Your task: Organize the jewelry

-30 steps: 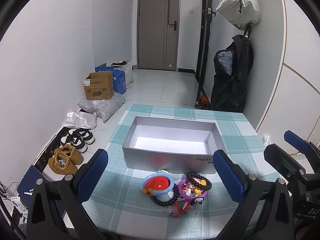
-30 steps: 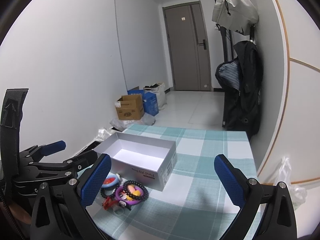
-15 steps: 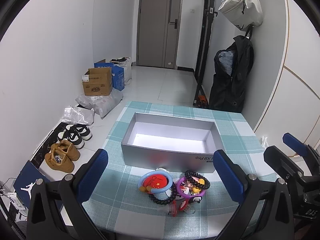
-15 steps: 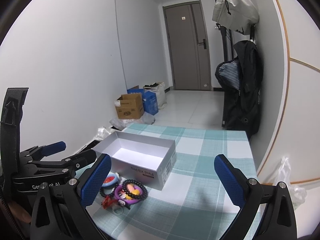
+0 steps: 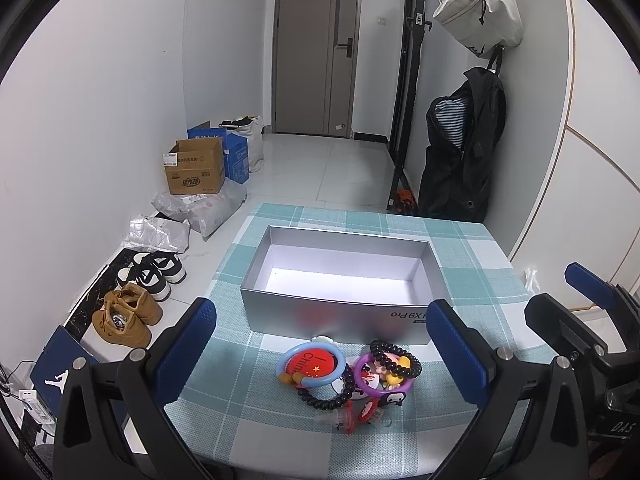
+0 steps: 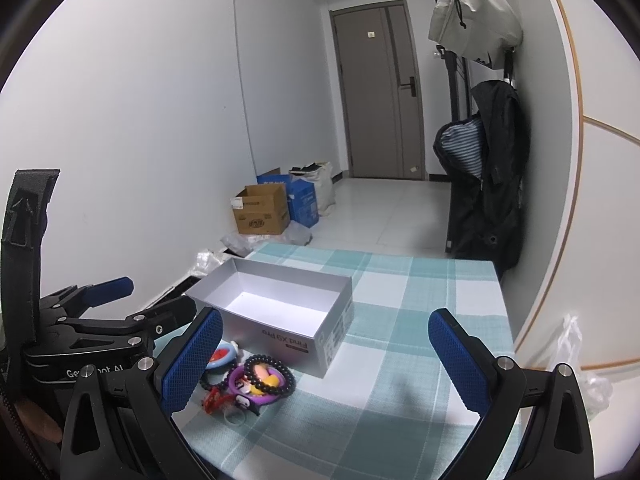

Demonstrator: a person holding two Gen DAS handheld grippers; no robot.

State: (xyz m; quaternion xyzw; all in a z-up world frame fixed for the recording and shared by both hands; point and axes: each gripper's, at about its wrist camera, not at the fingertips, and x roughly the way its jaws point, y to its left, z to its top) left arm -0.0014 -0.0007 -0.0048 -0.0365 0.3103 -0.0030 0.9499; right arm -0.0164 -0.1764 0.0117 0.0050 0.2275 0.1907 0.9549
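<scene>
Both the left gripper [image 5: 320, 354] and right gripper [image 6: 326, 354] hang wide open and empty above the tangled bracelets [image 5: 350, 372] lying just before the empty box [image 5: 340, 248]; a pinch risks lifting several interlocked pieces together and spilling them.

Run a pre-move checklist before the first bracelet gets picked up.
1. Left tongs open, holding nothing: ok.
2. Right tongs open, holding nothing: ok.
3. Silver box open-topped, inside bare: ok.
4. Jewelry pile on the tablecloth just in front of the box, between the left tongs' fingers: ok.
5. Pieces separate enough to lift one alone: not ok; black beaded bracelet, purple ring and blue ring overlap.
6. Small red pieces' shape: cannot tell.
</scene>
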